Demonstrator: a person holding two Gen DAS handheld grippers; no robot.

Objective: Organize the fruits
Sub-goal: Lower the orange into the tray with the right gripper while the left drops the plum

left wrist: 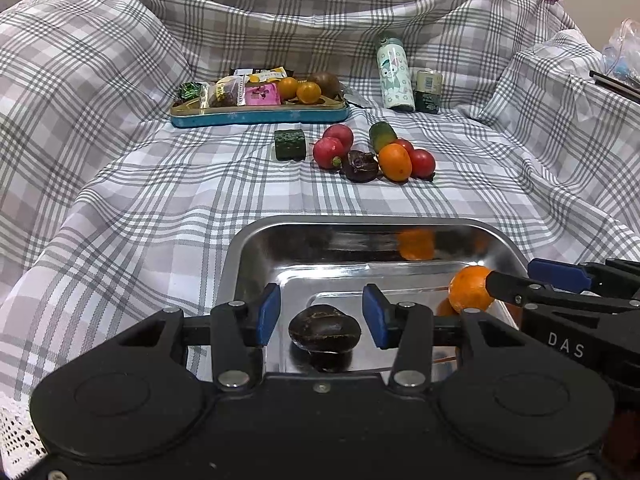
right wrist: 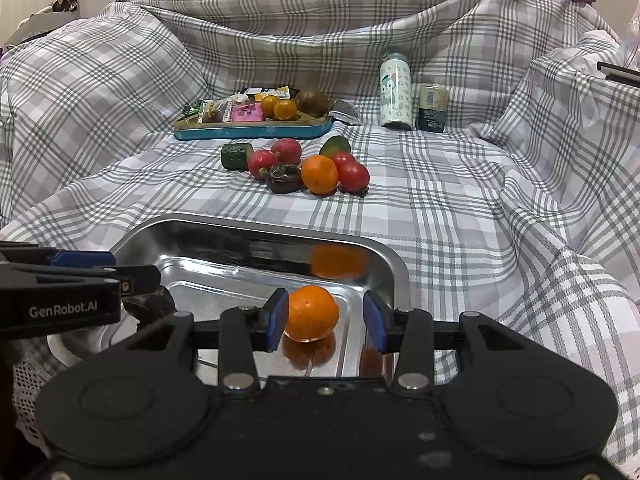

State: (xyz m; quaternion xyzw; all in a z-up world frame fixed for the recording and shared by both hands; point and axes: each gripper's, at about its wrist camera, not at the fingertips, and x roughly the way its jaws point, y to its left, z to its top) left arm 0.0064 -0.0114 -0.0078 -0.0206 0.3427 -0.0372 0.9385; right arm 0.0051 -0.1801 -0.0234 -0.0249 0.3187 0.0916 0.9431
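Observation:
A steel tray (left wrist: 256, 248) (right wrist: 384, 264) lies close in front. My left gripper (left wrist: 322, 316) is open over it, with a dark brown fruit (left wrist: 324, 330) resting on the tray floor between its pads, touching neither. My right gripper (right wrist: 326, 316) is open, with an orange (right wrist: 312, 312) (left wrist: 468, 290) on the tray between its pads, against the left pad. Further back on the cloth lies a pile of fruit: red ones (left wrist: 332, 146), an orange one (left wrist: 395, 162), a dark one (left wrist: 361, 166) and green pieces (left wrist: 289, 144).
A blue tin tray (left wrist: 260, 114) at the back holds wrapped snacks, small oranges and a brown fruit. A printed bottle (left wrist: 394, 76) and a small can (left wrist: 428, 92) stand to its right. Checked cloth covers everything and rises in folds at the sides.

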